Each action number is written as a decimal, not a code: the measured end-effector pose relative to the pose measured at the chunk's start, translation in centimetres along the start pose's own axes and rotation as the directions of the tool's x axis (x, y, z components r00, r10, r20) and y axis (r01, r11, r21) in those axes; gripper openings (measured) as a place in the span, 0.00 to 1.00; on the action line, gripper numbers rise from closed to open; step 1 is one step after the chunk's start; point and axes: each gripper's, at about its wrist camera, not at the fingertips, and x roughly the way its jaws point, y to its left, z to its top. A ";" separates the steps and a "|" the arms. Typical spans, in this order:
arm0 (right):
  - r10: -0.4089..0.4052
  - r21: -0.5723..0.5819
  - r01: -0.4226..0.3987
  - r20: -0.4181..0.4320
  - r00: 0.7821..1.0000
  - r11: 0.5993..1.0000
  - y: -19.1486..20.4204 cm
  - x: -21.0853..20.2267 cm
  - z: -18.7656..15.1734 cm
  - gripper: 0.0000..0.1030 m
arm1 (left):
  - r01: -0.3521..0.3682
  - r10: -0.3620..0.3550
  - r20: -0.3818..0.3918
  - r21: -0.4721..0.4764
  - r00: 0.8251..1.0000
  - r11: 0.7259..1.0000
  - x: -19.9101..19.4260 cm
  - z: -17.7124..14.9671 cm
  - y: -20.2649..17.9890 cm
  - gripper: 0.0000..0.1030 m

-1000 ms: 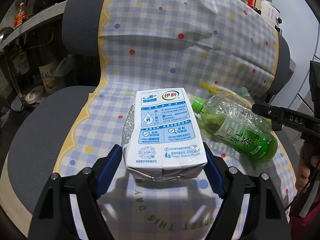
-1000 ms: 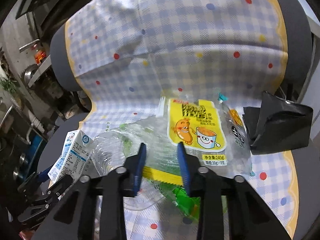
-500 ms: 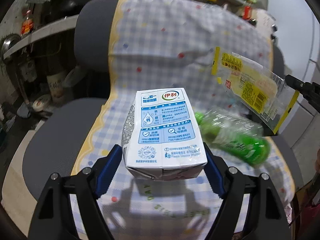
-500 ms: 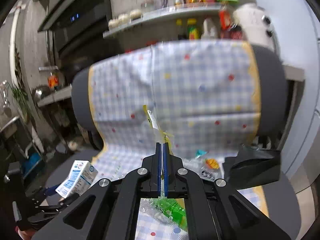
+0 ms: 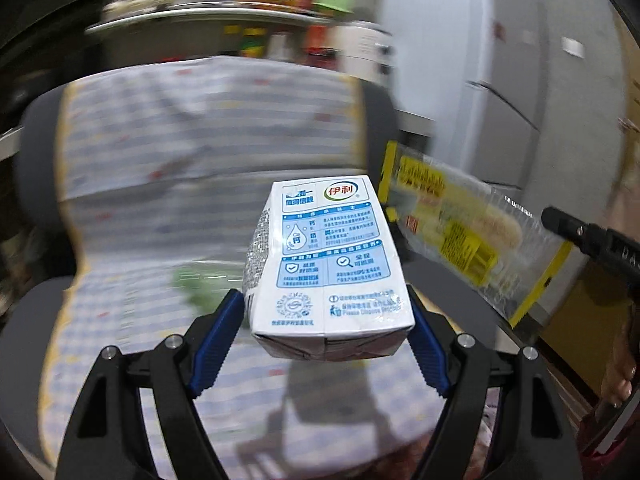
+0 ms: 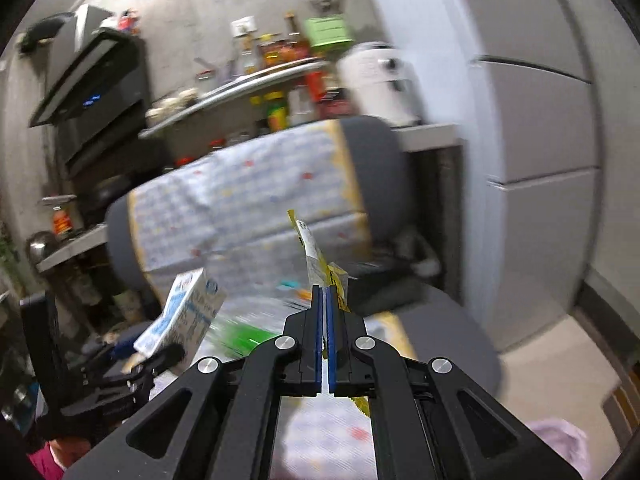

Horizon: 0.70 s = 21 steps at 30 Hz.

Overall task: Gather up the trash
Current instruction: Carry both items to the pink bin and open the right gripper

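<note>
My left gripper [image 5: 324, 316] is shut on a white and blue milk carton [image 5: 324, 256], held above the checked chair seat; the carton [image 6: 182, 316] also shows at the lower left of the right wrist view. My right gripper [image 6: 325, 300] is shut on the edge of a yellow and clear snack wrapper [image 6: 316, 256], which stands edge-on above its pads. From the left wrist view the wrapper [image 5: 456, 236] hangs in the air to the right of the carton, with the right gripper's black finger [image 5: 588, 236] behind it. A green plastic bottle [image 6: 244, 336] lies blurred on the seat.
A grey chair [image 5: 36, 312] with a checked, dotted cover [image 5: 208, 128] fills the middle. Behind it runs a shelf [image 6: 240, 88] of bottles and jars, with a white appliance [image 6: 380, 80] and a pale fridge [image 6: 536, 160] to the right. A hand [image 5: 620, 372] shows at the right edge.
The right gripper closed on the snack wrapper and lifted it off the seat, up and back. The left gripper drew back and up with the carton. The bottle stayed on the chair.
</note>
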 end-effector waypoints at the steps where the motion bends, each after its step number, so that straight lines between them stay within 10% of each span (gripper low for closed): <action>1: -0.027 0.014 0.027 -0.001 1.000 1.000 -1.1 -1.0 -0.5 0.02 | 0.033 -0.033 -0.003 0.024 0.999 0.999 0.6 -0.1 -1.7 0.74; 11: -0.266 0.171 0.266 -0.023 0.964 0.949 -10.1 -9.8 -6.0 0.02 | 0.259 -0.246 -0.084 0.224 0.966 0.940 4.7 -3.2 -15.2 0.74; 21: -0.296 0.374 0.351 -0.197 0.934 0.858 -17.3 -10.8 -13.5 0.02 | 0.322 -0.279 -0.184 0.277 0.943 0.905 6.6 -6.6 -19.5 0.74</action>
